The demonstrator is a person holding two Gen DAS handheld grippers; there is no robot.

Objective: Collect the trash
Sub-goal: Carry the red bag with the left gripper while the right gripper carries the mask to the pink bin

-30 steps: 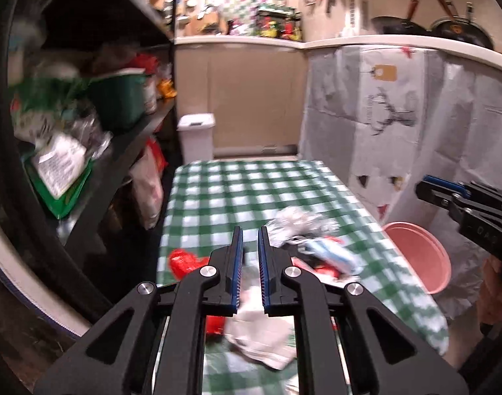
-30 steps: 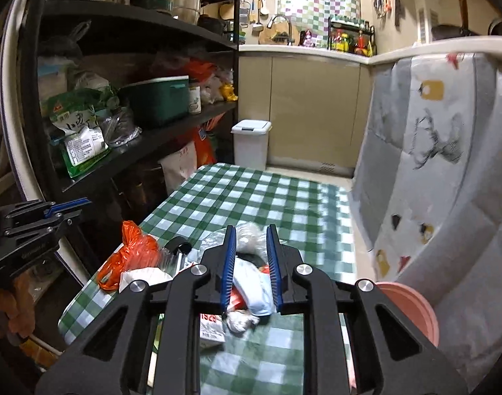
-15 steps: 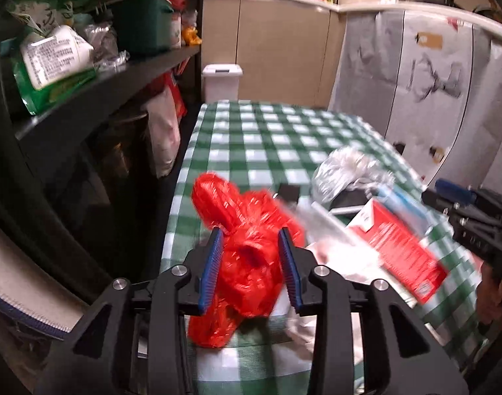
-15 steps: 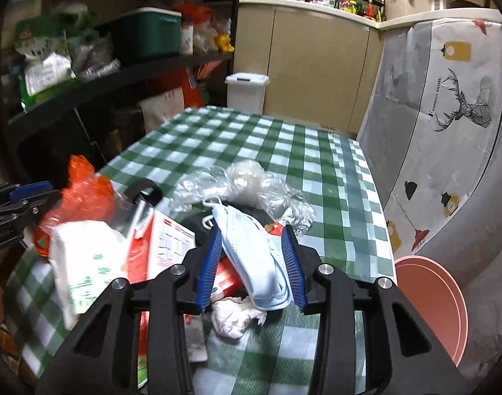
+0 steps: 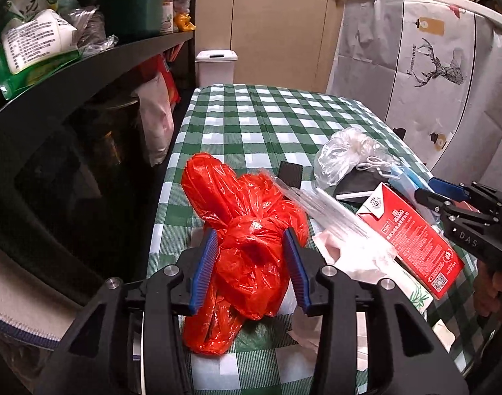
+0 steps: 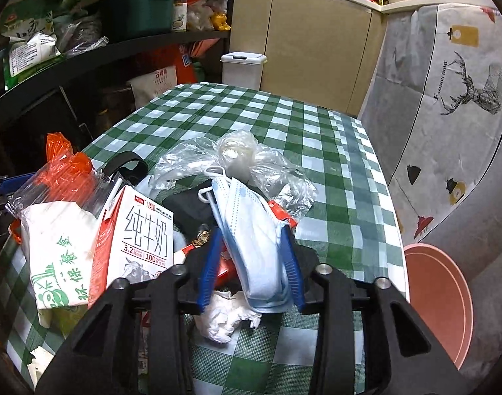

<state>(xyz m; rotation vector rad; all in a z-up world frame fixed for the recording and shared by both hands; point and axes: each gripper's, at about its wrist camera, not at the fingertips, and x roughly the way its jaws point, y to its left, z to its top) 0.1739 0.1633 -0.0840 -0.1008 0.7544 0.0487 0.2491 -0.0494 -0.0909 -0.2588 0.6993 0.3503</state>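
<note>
Left tool is opening around the bag; right tool is closing on the mask. Pinch each at its bunched middle before lifting.

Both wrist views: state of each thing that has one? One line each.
left gripper: jaws opening, red plastic bag between them
right gripper: jaws closing, blue face mask between them
red plastic bag: knotted, crumpled, lying on the table
blue face mask: folded, draped over the pile
milk carton: top opened, leaning
clear plastic bag: crumpled
white bin: lid shut
pink basin: on the floor, nothing visible inside
</note>
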